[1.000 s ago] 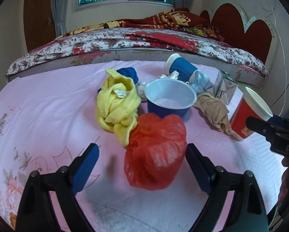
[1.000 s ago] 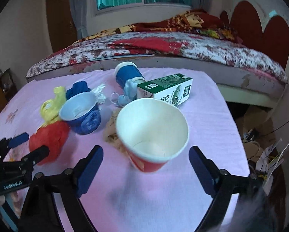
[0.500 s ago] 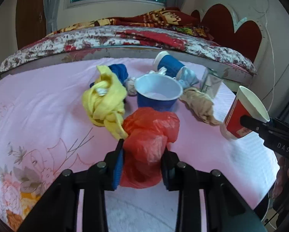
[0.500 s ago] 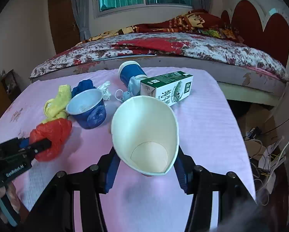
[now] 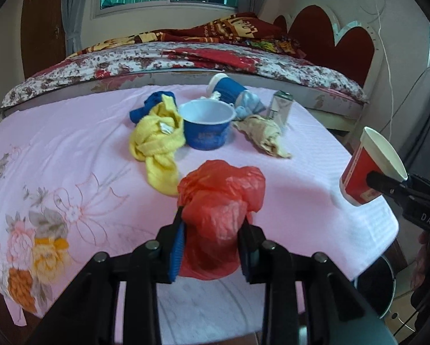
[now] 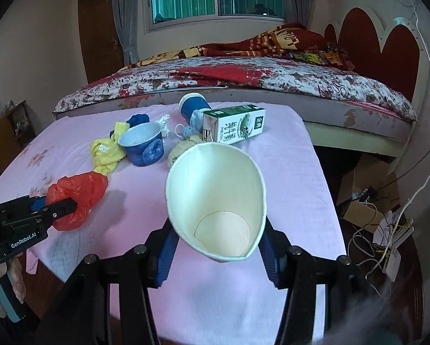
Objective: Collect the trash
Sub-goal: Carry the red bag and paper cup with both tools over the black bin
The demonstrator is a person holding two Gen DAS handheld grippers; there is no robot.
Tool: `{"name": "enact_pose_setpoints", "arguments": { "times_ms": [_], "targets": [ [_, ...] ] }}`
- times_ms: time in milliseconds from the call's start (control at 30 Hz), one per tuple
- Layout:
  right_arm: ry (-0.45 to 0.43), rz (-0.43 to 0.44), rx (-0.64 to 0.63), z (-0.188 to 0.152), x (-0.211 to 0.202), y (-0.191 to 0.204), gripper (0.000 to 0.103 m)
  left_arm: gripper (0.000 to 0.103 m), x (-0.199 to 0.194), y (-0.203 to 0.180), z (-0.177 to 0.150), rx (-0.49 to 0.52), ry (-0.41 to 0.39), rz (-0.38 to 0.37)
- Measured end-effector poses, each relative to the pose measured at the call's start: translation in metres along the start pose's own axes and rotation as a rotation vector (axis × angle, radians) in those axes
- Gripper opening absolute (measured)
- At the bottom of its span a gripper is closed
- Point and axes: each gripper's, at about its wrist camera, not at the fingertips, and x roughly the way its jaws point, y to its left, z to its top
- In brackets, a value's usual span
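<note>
- Left gripper (image 5: 212,247) pinching the red plastic bag (image 5: 220,210), held just above the near part of the pink table cloth (image 5: 71,149).
- Right gripper (image 6: 217,247) squeezing the red paper cup (image 6: 217,201), so hard that the round rim looks bent into an egg shape.
- Cup lifted off the table, at the near right side, mouth tipped toward the camera.
- More trash left on the table, farther back: a blue cup (image 5: 206,126) standing up, a yellow cloth (image 5: 157,143) touching its left side, a brown crumpled rag (image 5: 263,135) on its right.
- Behind those, a second blue cup (image 6: 193,106) lying on its side and a green and white milk carton (image 6: 233,125) lying flat.
- No trash bin clear in either view, so cannot tell where to drop things.
- Step in hand, by guess: carrying both picked things away to the bin.
- To do it well: keep both grips tight but no harder on the cup, or it may fold and slip.
- Lift the bag higher before moving, so it does not drag the yellow cloth along.
- Move slowly, keep the two tools apart.
</note>
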Motion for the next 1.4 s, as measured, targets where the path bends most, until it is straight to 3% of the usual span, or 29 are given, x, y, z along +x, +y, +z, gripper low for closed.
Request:
{"name": "enact_pose_setpoints", "arguments": {
  "times_ms": [467,1400],
  "targets": [
    [-0.030,-0.047,0.023,-0.056,-0.079,-0.038,0.054,0.030,-0.039,-0.084,-0.019,0.117,-0.059,-0.105],
    [0.016,-0.238,0.252,-0.173,-0.165,-0.179,0.054,0.030,-0.032,-0.271,-0.070,0.400,0.018,-0.360]
  ]
}}
